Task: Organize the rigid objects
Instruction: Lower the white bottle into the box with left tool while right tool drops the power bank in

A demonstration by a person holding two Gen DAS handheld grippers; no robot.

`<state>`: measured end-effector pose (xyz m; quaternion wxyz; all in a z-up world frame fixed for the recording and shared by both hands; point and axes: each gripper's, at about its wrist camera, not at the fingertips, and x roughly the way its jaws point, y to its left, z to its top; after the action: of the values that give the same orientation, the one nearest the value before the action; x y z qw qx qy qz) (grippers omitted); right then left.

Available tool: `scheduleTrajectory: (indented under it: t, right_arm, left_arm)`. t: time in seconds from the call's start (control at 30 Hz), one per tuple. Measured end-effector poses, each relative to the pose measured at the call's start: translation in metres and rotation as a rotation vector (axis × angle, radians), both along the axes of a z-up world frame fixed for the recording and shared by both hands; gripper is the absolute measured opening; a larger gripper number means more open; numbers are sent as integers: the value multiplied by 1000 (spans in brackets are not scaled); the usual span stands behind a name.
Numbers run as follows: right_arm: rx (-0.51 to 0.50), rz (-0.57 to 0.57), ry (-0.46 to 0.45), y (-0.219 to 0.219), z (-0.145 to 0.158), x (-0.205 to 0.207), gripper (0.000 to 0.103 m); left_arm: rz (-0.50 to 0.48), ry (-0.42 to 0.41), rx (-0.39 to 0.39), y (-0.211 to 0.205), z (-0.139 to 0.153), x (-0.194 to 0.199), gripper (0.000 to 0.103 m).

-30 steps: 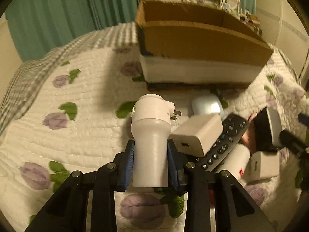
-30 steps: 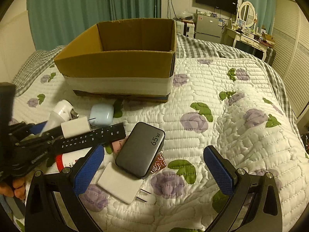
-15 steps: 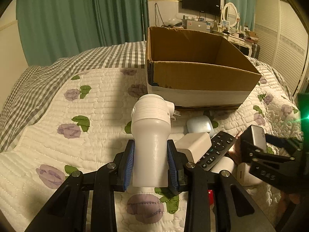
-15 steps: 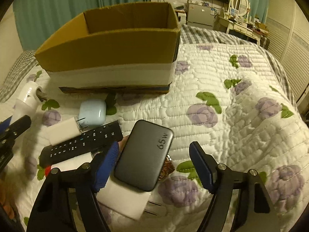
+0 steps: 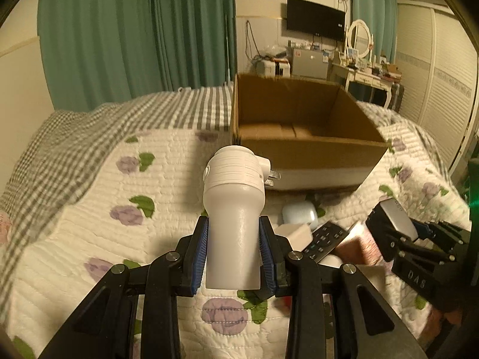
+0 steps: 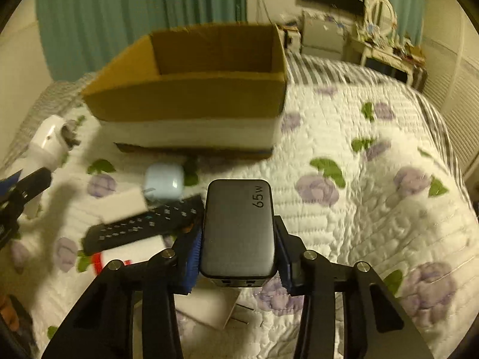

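- Nearest us in the left wrist view, our left gripper (image 5: 233, 254) is narrowed onto the white plug-in device (image 5: 232, 209); both blue pads (image 5: 200, 254) press its tapered stem, and its ribbed head with metal prongs points forward above the quilt (image 5: 89, 209).
- In the right wrist view, our right gripper (image 6: 238, 248) is clamped on the grey 65 W charger (image 6: 238, 227), the pads flat against its long sides, its ports facing the camera and the printed end pointing away.
- We see the charger held clear of the bedding, above a flat white adapter (image 6: 206, 308) lying under the gripper.
- Just beyond, the black remote (image 6: 143, 229) lies on the quilt, with a white charger block (image 6: 122, 206) touching its far edge and a red-and-white item (image 6: 131, 254) just beside its near edge.
- A pale blue earbud case (image 6: 164, 181) sits a little farther on, near the foot of the box.
- The open cardboard box (image 6: 194, 101) stands behind the clutter, a white band round its lower part; from the left we see bare flaps on its floor (image 5: 299, 131).
- Farthest off we make out green curtains (image 5: 134, 36), a wall television (image 5: 315, 27) and a dressing table with a round mirror (image 5: 360, 42).
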<state>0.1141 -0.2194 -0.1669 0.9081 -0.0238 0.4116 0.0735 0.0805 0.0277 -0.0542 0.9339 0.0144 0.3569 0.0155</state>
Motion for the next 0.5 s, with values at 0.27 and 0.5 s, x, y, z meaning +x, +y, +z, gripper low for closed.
scheduleTrajectory:
  t: [0.27, 0.5]
  right_arm:
    - [53, 53, -116, -5, 56, -9, 41]
    - [62, 83, -244, -11, 118, 18, 41]
  left_arm:
    - [-39, -98, 11, -19, 62, 12, 33]
    - [-79, -143, 6, -32, 98, 74, 33]
